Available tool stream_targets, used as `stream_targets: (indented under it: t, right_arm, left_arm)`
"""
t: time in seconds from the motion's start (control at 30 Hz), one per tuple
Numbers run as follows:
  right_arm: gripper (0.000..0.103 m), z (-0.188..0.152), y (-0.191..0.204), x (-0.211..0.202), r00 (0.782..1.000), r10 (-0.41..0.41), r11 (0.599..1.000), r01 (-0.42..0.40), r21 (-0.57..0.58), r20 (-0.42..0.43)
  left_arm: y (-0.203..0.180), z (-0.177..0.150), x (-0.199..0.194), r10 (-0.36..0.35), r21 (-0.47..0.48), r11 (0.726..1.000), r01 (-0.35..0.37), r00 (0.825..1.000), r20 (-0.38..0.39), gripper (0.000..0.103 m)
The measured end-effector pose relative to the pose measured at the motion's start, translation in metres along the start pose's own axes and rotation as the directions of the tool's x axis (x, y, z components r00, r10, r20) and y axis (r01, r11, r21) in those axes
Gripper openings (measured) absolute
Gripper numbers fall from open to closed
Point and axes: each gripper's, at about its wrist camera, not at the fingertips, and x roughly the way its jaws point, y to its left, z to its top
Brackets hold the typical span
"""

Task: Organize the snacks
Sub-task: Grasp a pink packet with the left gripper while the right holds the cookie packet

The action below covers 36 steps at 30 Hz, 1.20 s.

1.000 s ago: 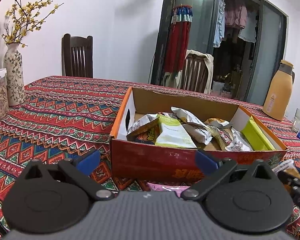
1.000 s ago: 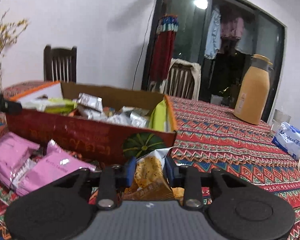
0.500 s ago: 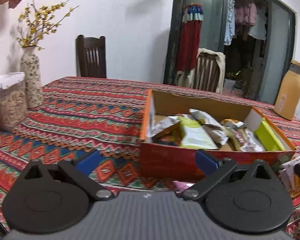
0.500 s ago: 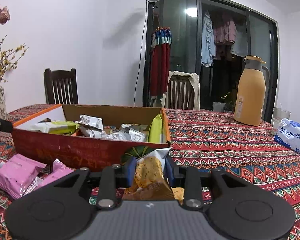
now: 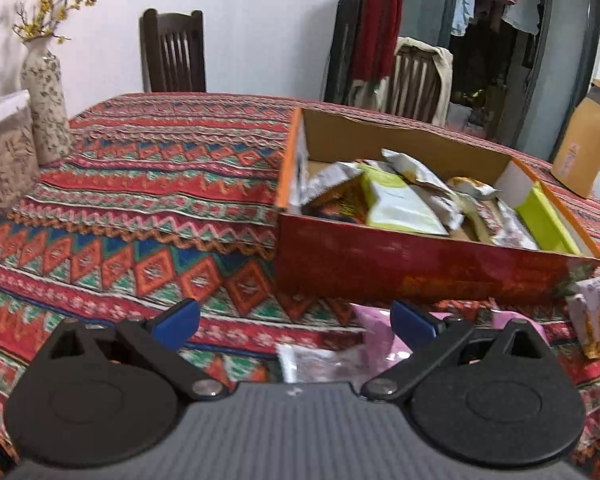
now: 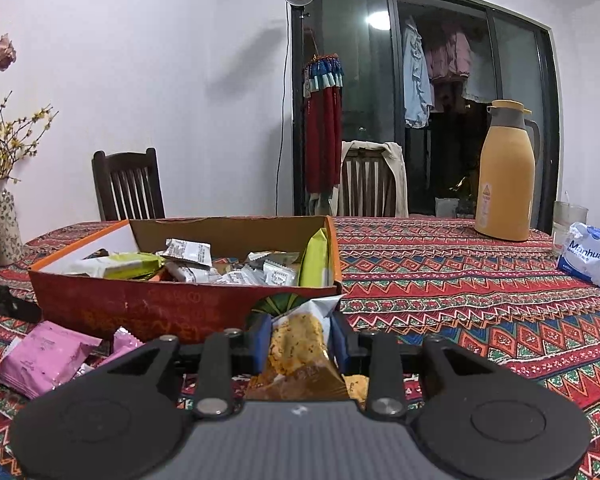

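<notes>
My right gripper (image 6: pixel 300 338) is clenched on a snack packet (image 6: pixel 298 346): clear wrapper, orange-yellow crumbly contents, pinched between the two blue pads, its top corner sticking up above them. It sits in front of the near right corner of the cardboard box (image 6: pixel 148 304), low over the patterned tablecloth (image 6: pixel 440 292); I cannot tell whether the packet's lower end touches the cloth. My left gripper (image 5: pixel 294 322) is released, pads wide apart with nothing pressed between them, hovering over the cloth just before the box's red front wall (image 5: pixel 400 264). Under and slightly ahead of it lie pink packets (image 5: pixel 380 334), blurred in the left view; the right view shows them clearly (image 6: pixel 46 354) on the cloth at the box's front left. The box holds a loose heap of wrapped snacks (image 5: pixel 404 200), white, silver and lime green, one green pack (image 6: pixel 314 260) standing against the right end wall. Yellow thermos (image 6: pixel 506 176) stands well apart at the far right.
</notes>
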Motion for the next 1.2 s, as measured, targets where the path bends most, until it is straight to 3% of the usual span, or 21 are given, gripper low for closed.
stream_targets:
  t: [0.13,0.23,0.57,0.63,0.7,0.73,1.0,1.2]
  right_arm:
    - [0.031,0.000,-0.001,-0.001,1.000,0.013,1.000,-0.013,0.008,0.005]
    - [0.031,0.000,-0.003,-0.002,1.000,0.025,1.000,-0.025,0.018,0.010]
    - [0.031,-0.001,-0.005,-0.003,0.999,0.046,0.999,-0.046,0.027,0.023]
    - [0.031,-0.001,-0.005,-0.004,0.998,0.052,0.998,-0.053,0.030,0.027]
    - [0.032,-0.001,-0.007,-0.005,0.998,0.059,0.998,-0.060,0.034,0.032]
    - [0.031,-0.001,-0.007,-0.006,0.997,0.063,0.997,-0.064,0.036,0.034]
    - [0.031,-0.001,-0.009,-0.008,0.995,0.082,0.995,-0.085,0.046,0.055]
    - [0.032,-0.002,-0.009,-0.010,0.994,0.083,0.995,-0.086,0.051,0.070]
  left_arm:
    - [-0.019,-0.003,-0.012,-0.029,0.014,0.999,0.029,0.999,0.040,0.103]
    - [-0.039,-0.008,-0.020,-0.041,0.074,0.997,0.036,0.996,0.078,0.103]
    - [-0.075,-0.023,0.000,0.010,0.148,0.989,-0.009,1.000,-0.005,0.102]
    - [-0.078,-0.026,0.001,0.014,0.153,0.988,-0.012,1.000,-0.014,0.091]
    - [-0.079,-0.027,0.003,0.017,0.156,0.988,-0.012,0.999,-0.030,0.068]
    - [-0.079,-0.027,0.002,0.023,0.160,0.987,-0.018,0.999,-0.030,0.065]
    - [-0.080,-0.030,-0.011,0.032,0.164,0.986,-0.031,0.999,-0.002,0.063]
    - [-0.074,-0.029,-0.031,0.017,0.139,0.990,-0.026,0.998,0.062,0.063]
